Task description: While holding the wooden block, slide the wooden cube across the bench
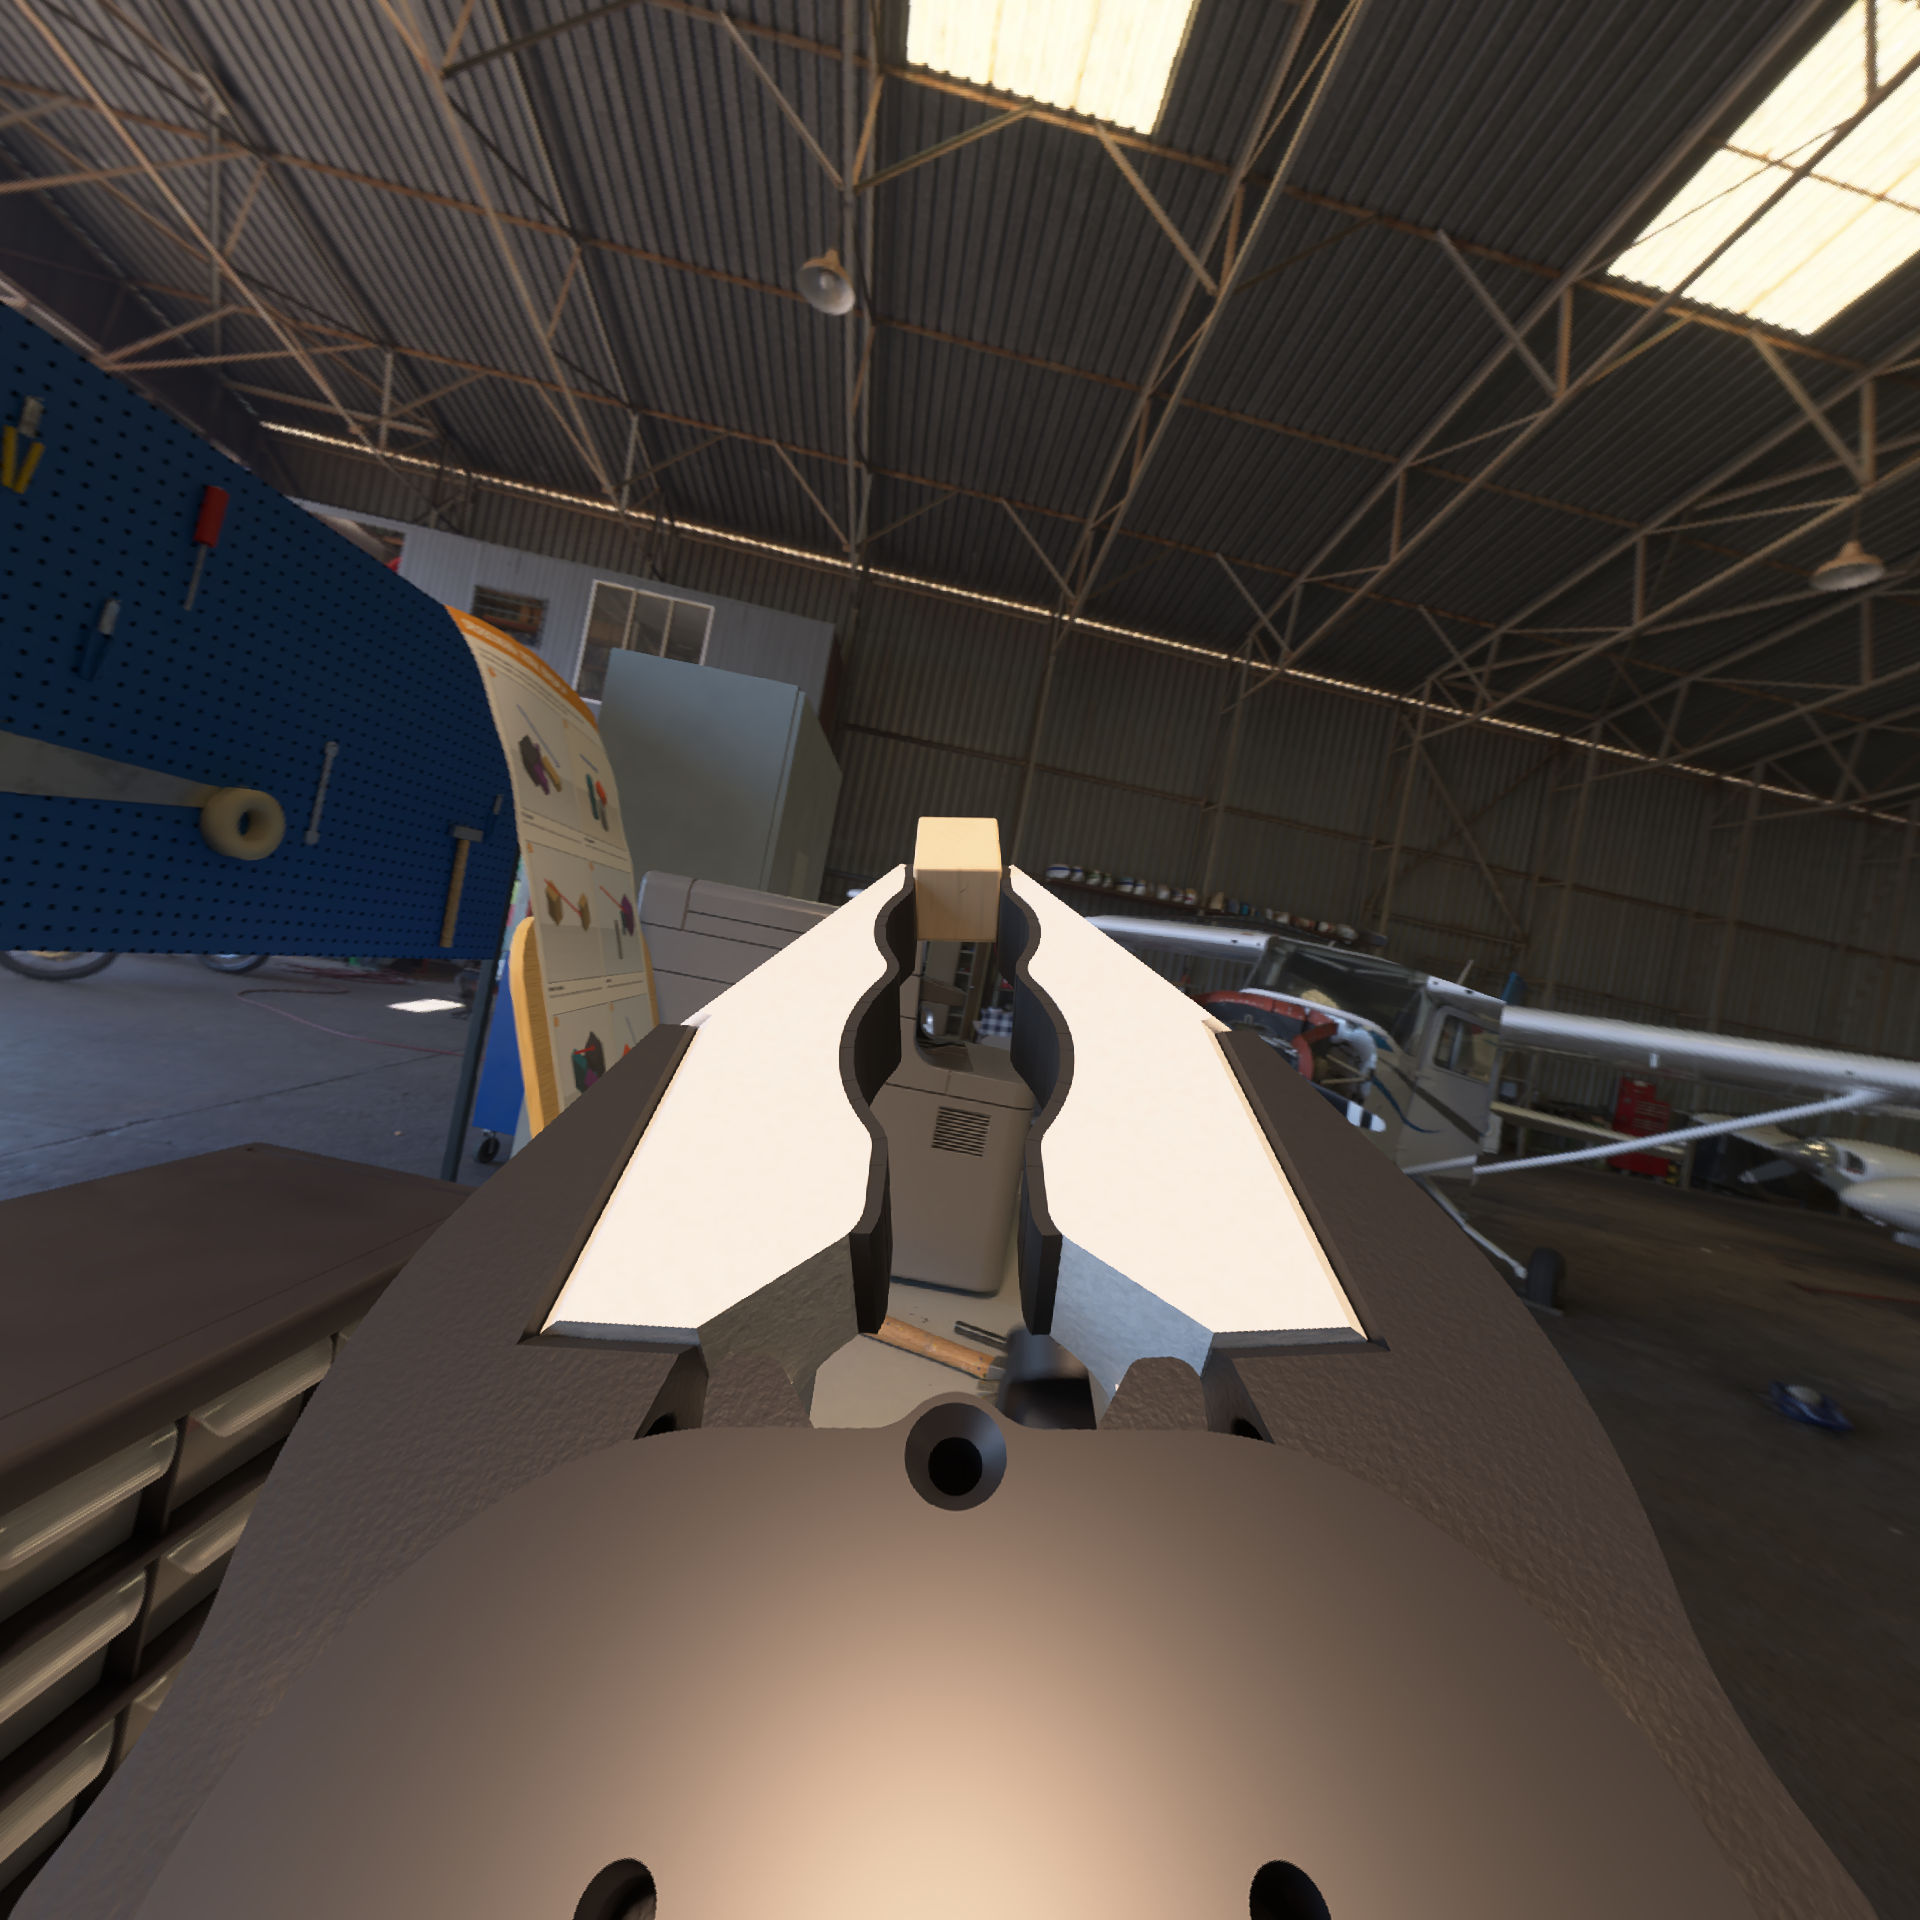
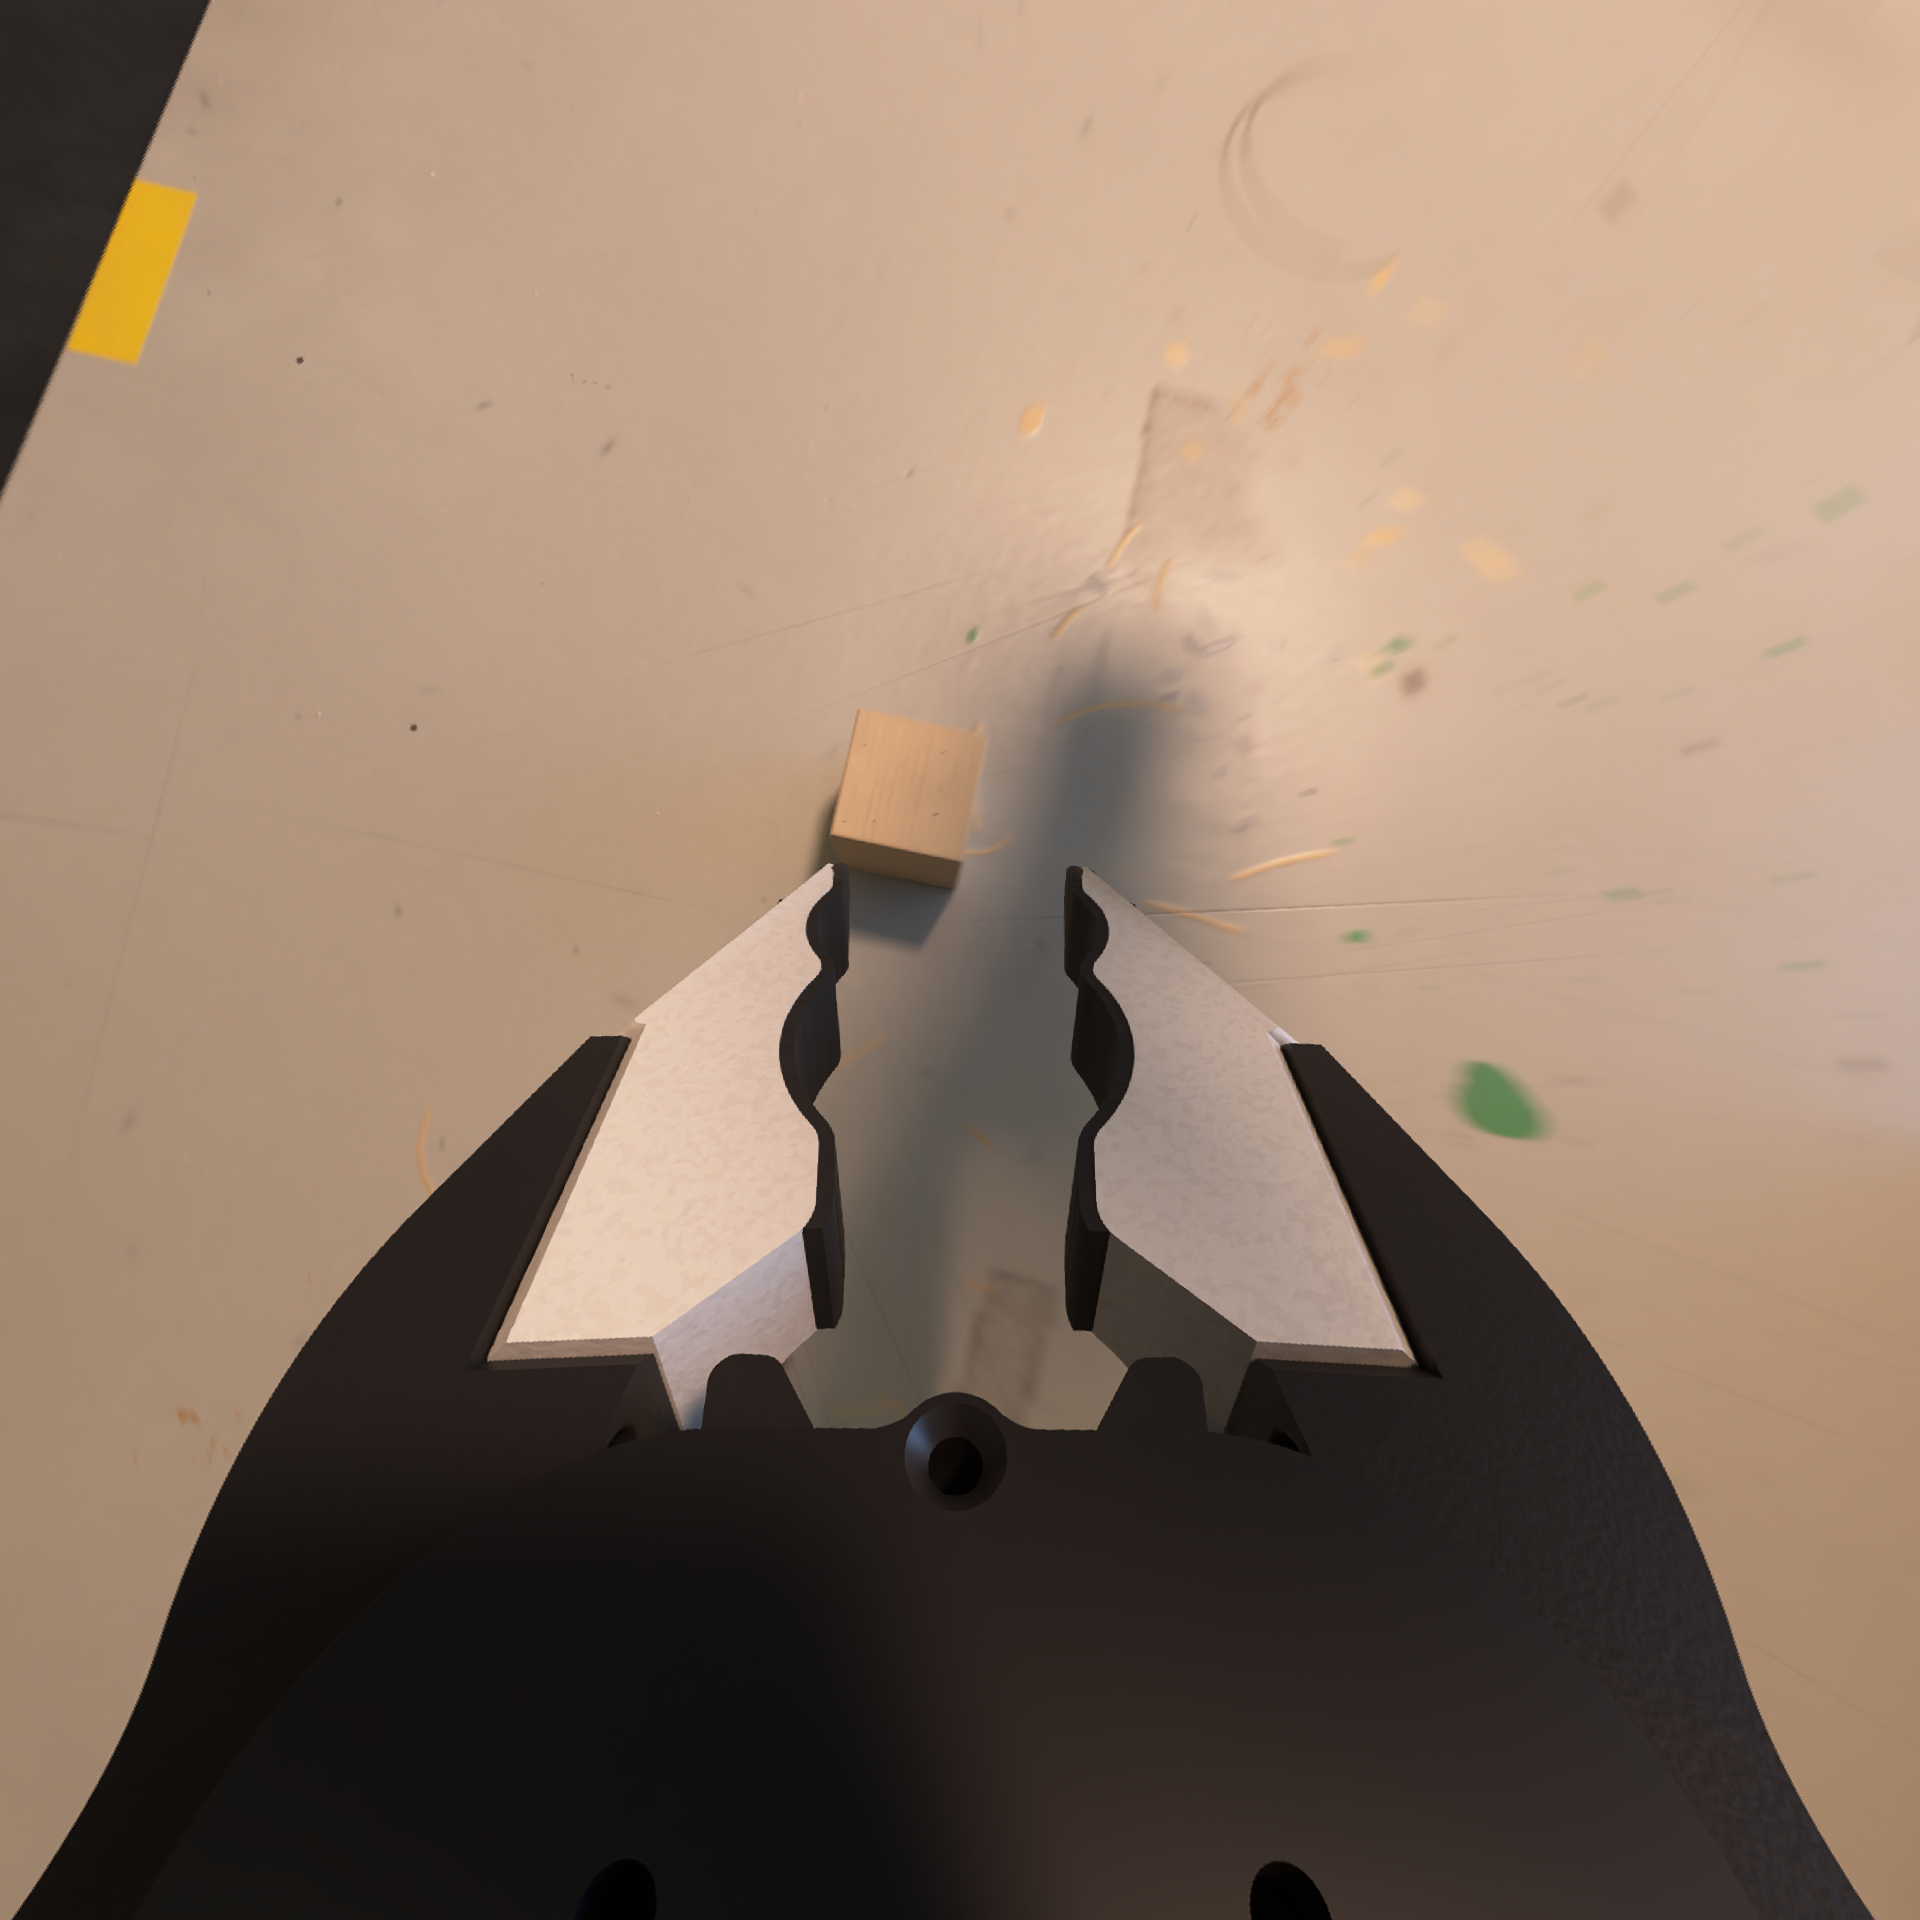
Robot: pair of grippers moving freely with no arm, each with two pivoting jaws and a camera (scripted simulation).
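Note:
In the left wrist view my left gripper (image 1: 956,883) is shut on a pale wooden block (image 1: 957,875), pinched at the fingertips and held up in the air, pointing out over the hall. In the right wrist view my right gripper (image 2: 956,883) is open and empty, looking down at the beige bench top (image 2: 520,571). A pale wooden cube (image 2: 909,795) sits on the bench just beyond my left fingertip (image 2: 821,914), slightly left of the gap between the fingers. The cube is outside the jaws; I cannot tell whether the fingertip touches it.
The bench's dark edge with a yellow mark (image 2: 135,270) runs at the upper left. Wood shavings and green paint spots (image 2: 1496,1096) lie to the right. A blue pegboard with tools (image 1: 229,727), a drawer cabinet (image 1: 125,1455), a grey machine (image 1: 951,1174) and a hammer (image 1: 935,1345) lie around.

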